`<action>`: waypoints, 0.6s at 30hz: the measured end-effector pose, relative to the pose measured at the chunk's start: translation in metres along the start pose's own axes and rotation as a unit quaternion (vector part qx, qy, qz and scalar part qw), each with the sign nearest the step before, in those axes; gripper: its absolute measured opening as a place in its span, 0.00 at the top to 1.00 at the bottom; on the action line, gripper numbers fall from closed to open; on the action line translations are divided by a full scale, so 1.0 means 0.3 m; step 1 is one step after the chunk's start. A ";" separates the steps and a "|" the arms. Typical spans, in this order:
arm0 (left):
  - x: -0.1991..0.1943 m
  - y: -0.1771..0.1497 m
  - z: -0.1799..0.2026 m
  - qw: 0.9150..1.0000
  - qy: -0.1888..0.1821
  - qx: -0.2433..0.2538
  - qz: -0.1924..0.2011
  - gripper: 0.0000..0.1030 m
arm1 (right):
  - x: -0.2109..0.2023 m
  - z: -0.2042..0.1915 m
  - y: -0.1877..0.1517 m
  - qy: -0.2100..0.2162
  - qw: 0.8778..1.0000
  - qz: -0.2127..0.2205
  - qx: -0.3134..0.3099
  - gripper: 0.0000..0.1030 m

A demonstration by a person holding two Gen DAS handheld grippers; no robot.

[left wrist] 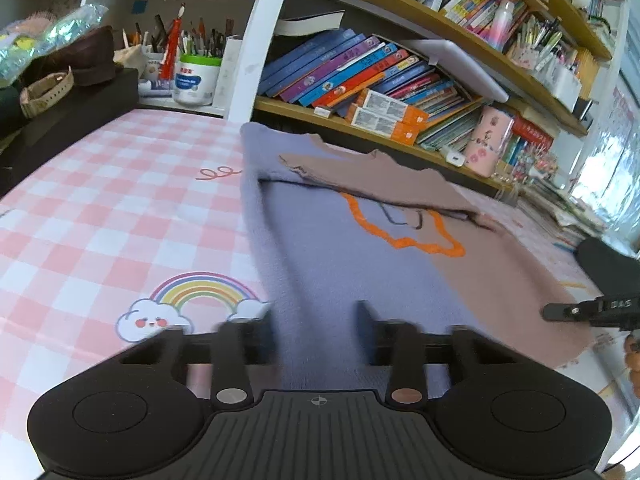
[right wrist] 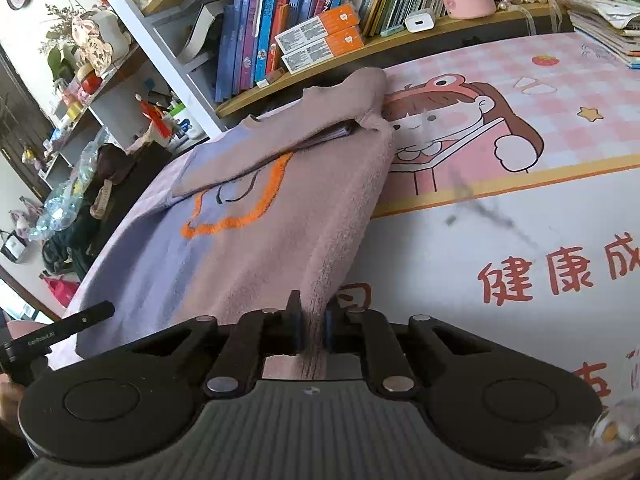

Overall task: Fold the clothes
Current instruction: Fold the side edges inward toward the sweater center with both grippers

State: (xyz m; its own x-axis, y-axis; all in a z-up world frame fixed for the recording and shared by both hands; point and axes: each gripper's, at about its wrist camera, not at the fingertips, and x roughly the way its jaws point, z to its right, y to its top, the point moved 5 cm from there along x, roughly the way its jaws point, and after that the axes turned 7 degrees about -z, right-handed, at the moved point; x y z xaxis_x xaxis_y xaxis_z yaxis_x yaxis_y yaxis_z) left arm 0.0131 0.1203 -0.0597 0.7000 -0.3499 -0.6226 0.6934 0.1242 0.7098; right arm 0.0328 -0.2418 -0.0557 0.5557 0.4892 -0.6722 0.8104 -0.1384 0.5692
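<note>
Right gripper (right wrist: 311, 330) is pinched tight on the near hem of the sweater (right wrist: 256, 208), a fold of pink knit squeezed between its blue pads, barely any gap. Left gripper (left wrist: 316, 320) has its fingers spread wide, with the lavender part of the sweater running between them; looks blurry, so I can't tell if it's touching. The sweater lies on the pink checked table cover (left wrist: 100, 208), sleeve folded across the orange outline. Beyond that, a shelf of books (left wrist: 360, 76).
</note>
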 end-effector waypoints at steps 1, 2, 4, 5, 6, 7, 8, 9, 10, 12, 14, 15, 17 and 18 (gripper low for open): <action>-0.002 -0.002 0.001 1.000 -0.003 0.001 0.000 0.83 | -0.006 0.002 -0.004 0.000 1.000 0.002 0.000 0.92; -0.003 -0.005 0.003 1.000 -0.005 0.001 0.000 0.88 | -0.016 0.004 -0.011 0.000 1.000 0.003 0.000 0.92; -0.006 -0.009 0.005 1.000 -0.010 0.003 -0.001 0.89 | -0.046 0.007 -0.031 0.001 1.000 0.004 -0.002 0.92; -0.011 -0.017 0.020 1.000 -0.020 0.010 -0.004 0.89 | -0.065 0.007 -0.044 0.000 1.000 0.004 -0.004 0.92; -0.020 -0.029 0.040 0.999 -0.030 0.020 -0.010 0.89 | -0.091 0.006 -0.062 0.000 1.000 0.002 -0.007 0.92; -0.031 -0.040 0.054 0.999 -0.038 0.025 -0.015 0.89 | -0.119 0.007 -0.082 0.000 1.000 0.001 -0.008 0.92; -0.043 -0.051 0.067 0.998 -0.045 0.031 -0.020 0.90 | -0.148 0.009 -0.102 0.000 1.000 0.001 -0.009 0.92; -0.060 -0.064 0.081 0.998 -0.051 0.036 -0.025 0.90 | -0.176 0.011 -0.123 0.001 1.000 0.000 -0.010 0.92; -0.080 -0.073 0.089 0.998 -0.051 0.039 -0.026 0.90 | -0.202 0.014 -0.143 0.003 1.000 0.001 -0.009 0.92; -0.120 -0.093 0.104 0.997 -0.051 0.044 -0.027 0.90 | -0.245 0.024 -0.178 0.006 1.000 0.004 -0.004 0.92; -0.159 -0.109 0.112 0.998 -0.049 0.043 -0.022 0.90 | -0.277 0.038 -0.209 0.007 1.000 0.006 0.005 0.92; -0.160 -0.110 0.111 0.998 -0.047 0.042 -0.022 0.90 | -0.288 0.043 -0.219 0.008 1.000 0.007 0.008 0.92; -0.158 -0.113 0.110 0.998 -0.042 0.040 -0.023 0.89 | -0.295 0.051 -0.224 0.008 1.000 0.012 0.011 0.92; -0.158 -0.114 0.110 0.998 -0.039 0.039 -0.024 0.89 | -0.294 0.052 -0.222 0.009 1.000 0.014 0.012 0.92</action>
State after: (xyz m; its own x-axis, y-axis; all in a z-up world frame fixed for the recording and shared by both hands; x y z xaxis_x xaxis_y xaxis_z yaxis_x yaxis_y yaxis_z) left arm -0.0494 0.1019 -0.0437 0.6490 -0.4254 -0.6307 0.7077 0.0334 0.7057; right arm -0.0674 -0.2893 -0.0418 0.5747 0.4998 -0.6480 0.7992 -0.1725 0.5758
